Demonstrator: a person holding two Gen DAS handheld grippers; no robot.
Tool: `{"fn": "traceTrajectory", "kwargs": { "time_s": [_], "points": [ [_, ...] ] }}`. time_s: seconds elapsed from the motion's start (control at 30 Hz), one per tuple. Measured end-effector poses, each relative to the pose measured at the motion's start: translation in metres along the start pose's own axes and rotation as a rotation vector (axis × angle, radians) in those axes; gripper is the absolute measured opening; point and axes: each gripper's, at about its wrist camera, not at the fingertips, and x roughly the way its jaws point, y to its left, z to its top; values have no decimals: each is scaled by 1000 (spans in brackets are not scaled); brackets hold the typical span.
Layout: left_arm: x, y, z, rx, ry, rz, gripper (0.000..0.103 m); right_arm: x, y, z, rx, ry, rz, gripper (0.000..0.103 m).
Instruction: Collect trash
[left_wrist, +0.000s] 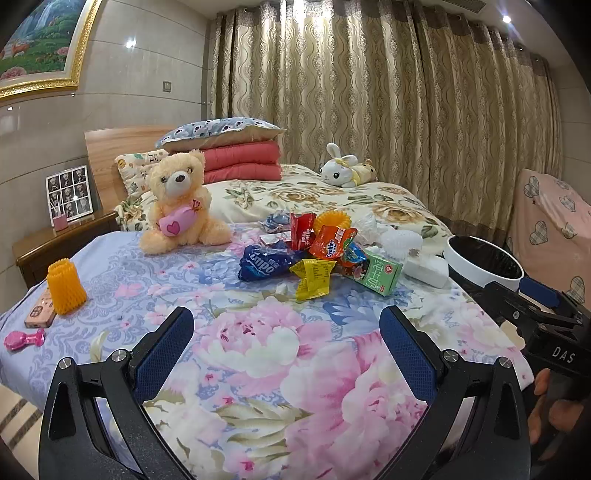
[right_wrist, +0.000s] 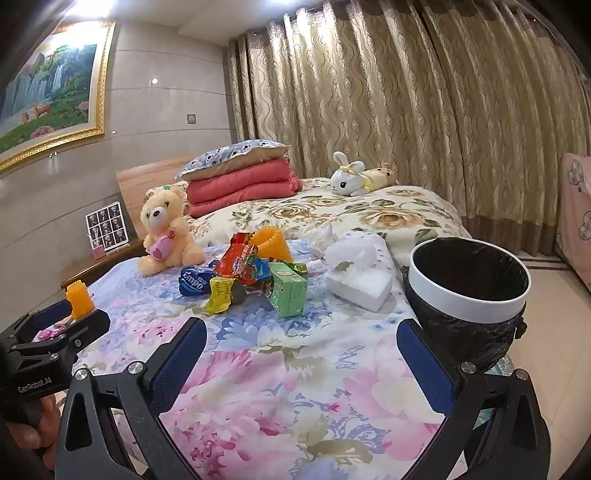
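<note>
A: Trash sits in 1 heap on the bed (left_wrist: 258, 369), straight ahead of the left tongs (left_wrist: 286, 345) and a little to their right: a blue wrapper (left_wrist: 260, 263), a yellow wrapper (left_wrist: 313, 277), a red-orange packet (left_wrist: 331, 243) and a green carton (left_wrist: 382, 275), all touching or overlapping.

B: And the tongs themselves?

A: Both pairs spread wide with nothing between the pads. The right tongs (right_wrist: 301, 356) hang over the floral cover, with the heap ahead and slightly left of them.

B: Where does it all go?

A: Into the bin (right_wrist: 469, 295), lined in black, just off the bed's edge, ahead and right of the right tongs.

B: What could go wrong?

A: Crinkly foil on a soft cover. I'd guess a closing pad could pinch the fabric along with a wrapper, or flatten the foil so it slips out. Because the pieces overlap, lifting 1 may drag a neighbour off the bed.

B: Anything else at risk?

A: The teddy bear (left_wrist: 177, 203) sits ahead and left of the heap, and an orange foam net (left_wrist: 65, 288) and a pink toy (left_wrist: 24, 339) lie left of the left tongs. Whether that net counts as trash I can't tell. A white foam block (right_wrist: 360, 286) lies between heap and bin, so a low carry might knock it off.
</note>
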Motion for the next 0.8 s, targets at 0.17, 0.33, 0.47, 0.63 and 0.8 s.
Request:
{"fn": "traceTrajectory", "kwargs": {
  "time_s": [0.17, 0.33, 0.47, 0.63, 0.8],
  "points": [
    [0, 0, 0, 0, 1, 1, 103, -1, 1, 1, -1, -4, 6, 103],
    [0, -1, 0, -1, 4, 2, 103, 0, 2, 2, 2, -4, 10, 103],
    [0, -1, 0, -2, 5, 2, 103, -1, 2, 2, 5, -5, 12, 103],
    [0, -1, -1, -1, 7, 1, 103, -1, 2, 2, 10, -2, 18, 103],
    [0, -1, -1, -1, 6, 2, 103, 0, 3, 2, 12, -3, 22, 103]
  ]
}}
